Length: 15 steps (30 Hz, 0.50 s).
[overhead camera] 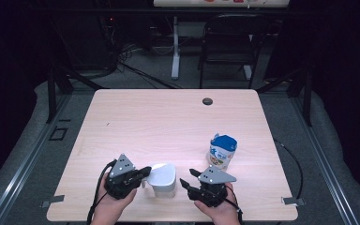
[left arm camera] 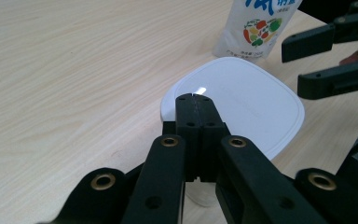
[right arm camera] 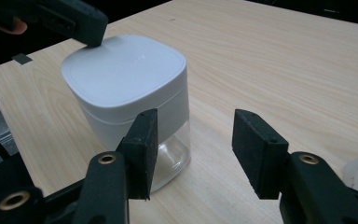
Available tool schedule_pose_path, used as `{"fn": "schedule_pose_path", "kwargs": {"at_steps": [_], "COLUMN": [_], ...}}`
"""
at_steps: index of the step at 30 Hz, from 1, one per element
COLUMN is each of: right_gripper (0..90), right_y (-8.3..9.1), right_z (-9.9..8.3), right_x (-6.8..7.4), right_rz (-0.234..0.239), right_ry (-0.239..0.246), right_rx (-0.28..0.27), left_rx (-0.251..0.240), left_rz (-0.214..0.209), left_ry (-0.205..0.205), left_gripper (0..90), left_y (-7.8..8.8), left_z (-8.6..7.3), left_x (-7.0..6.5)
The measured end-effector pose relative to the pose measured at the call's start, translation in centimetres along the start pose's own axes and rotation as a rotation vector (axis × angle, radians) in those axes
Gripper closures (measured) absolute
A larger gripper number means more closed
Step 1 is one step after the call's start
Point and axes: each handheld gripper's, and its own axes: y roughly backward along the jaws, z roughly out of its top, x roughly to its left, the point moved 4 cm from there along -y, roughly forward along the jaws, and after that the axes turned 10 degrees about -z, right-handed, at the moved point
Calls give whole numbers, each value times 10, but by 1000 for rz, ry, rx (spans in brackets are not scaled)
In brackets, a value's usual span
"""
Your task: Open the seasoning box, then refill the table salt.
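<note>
A clear jar with a white rounded-square lid (overhead camera: 163, 180) (left arm camera: 251, 107) (right arm camera: 126, 79) stands upright near the table's front edge. My left gripper (overhead camera: 146, 171) (left arm camera: 193, 98) is shut, jaws pressed together with nothing between them. Its tips rest on the lid's left edge. To the right of the jar, my right gripper (overhead camera: 186, 176) (right arm camera: 193, 140) stands open, and the gap between its jaws is empty. The jar sits just beyond its left pad (right arm camera: 144, 140). A white bottle with a blue cap (overhead camera: 223, 151) (left arm camera: 258, 28) stands behind the right gripper.
The light wooden table (overhead camera: 168, 122) has a dark round hole (overhead camera: 207, 101) near its far edge. Beyond the table stand a black chair (overhead camera: 229, 42) and a white desk leg (overhead camera: 175, 47). Both hands are close to the table's front edge.
</note>
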Motion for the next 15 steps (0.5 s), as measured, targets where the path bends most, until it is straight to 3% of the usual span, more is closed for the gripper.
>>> {"fn": "schedule_pose_path", "kwargs": {"at_steps": [15], "right_gripper": [494], "right_y": [-2], "right_z": [13], "right_x": [0], "right_rz": [3], "right_ry": [25], "right_rx": [20], "left_rx": [12], "left_rz": [13], "left_ry": [2], "left_gripper": [900], "left_y": [3], "left_z": [0], "left_x": [2]}}
